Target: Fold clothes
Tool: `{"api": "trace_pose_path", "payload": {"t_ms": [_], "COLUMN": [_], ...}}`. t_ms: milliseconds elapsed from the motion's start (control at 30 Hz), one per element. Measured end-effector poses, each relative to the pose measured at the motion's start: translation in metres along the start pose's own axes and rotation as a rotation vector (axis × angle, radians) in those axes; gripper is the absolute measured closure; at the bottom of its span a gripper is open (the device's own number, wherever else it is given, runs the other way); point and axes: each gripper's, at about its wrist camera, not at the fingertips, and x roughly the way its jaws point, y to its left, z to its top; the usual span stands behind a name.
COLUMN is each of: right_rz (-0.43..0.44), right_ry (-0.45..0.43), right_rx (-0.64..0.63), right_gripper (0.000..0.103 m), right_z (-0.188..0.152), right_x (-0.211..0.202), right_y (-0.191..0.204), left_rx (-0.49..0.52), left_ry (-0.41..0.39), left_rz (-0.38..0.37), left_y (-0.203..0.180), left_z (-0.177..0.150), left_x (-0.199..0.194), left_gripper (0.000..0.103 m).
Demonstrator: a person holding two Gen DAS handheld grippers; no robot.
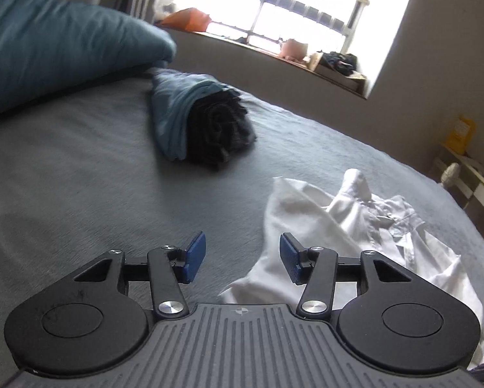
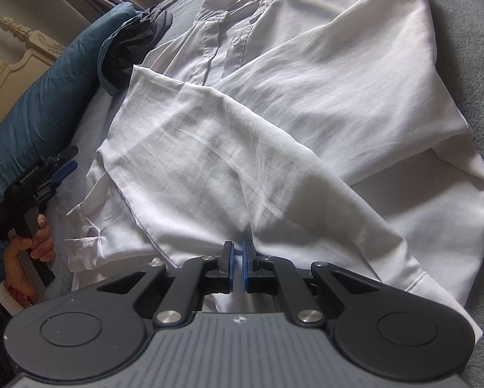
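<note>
A white shirt [image 2: 306,103] lies spread on the grey bed [image 1: 80,168], collar toward the far end and one sleeve [image 2: 209,161] folded across its front. The right tongs [image 2: 237,266] sit low over the near edge of that sleeve with their blue pads [image 2: 230,268] drawn almost together; a thin gap shows between them, and it is hard to tell whether any cloth is pinched there. The left tongs [image 1: 242,255] hover above the bed just beside the shirt's crumpled edge [image 1: 338,226], pads wide apart and holding nothing. From the right wrist view the left tongs [image 2: 64,169] appear off to the side of the shirt, gripped by a hand [image 2: 31,242]. Farther up the bed rests a rolled bundle of dark and blue cloth [image 1: 203,123], next to a teal pillow [image 1: 54,45]. A bright window [image 1: 290,9] stands behind.
</note>
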Motion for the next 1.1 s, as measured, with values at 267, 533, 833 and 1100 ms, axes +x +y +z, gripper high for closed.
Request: {"api": "trace_pose_path", "payload": {"t_ms": [267, 533, 833, 1100], "right_rz": [-0.077, 0.016, 0.069, 0.015], "right_ry": [0.102, 0.050, 0.010, 0.003], "right_rx": [-0.082, 0.000, 0.072, 0.007], "right_gripper": [0.098, 0.099, 0.100, 0.100], "right_z": [0.013, 0.003, -0.002, -0.001], "right_x": [0.004, 0.003, 0.002, 0.006], "right_y": [0.016, -0.007, -0.021, -0.007], "left_rx": [0.120, 0.366, 0.385, 0.330], "left_ry": [0.165, 0.306, 0.284, 0.177], "left_rz": [-0.076, -0.078, -0.107, 0.001], "left_y": [-0.032, -0.068, -0.064, -0.060], "left_z": [0.067, 0.083, 0.063, 0.056], "left_x": [0.097, 0.178, 0.183, 0.183], "left_gripper": [0.052, 0.049, 0.094, 0.101]}}
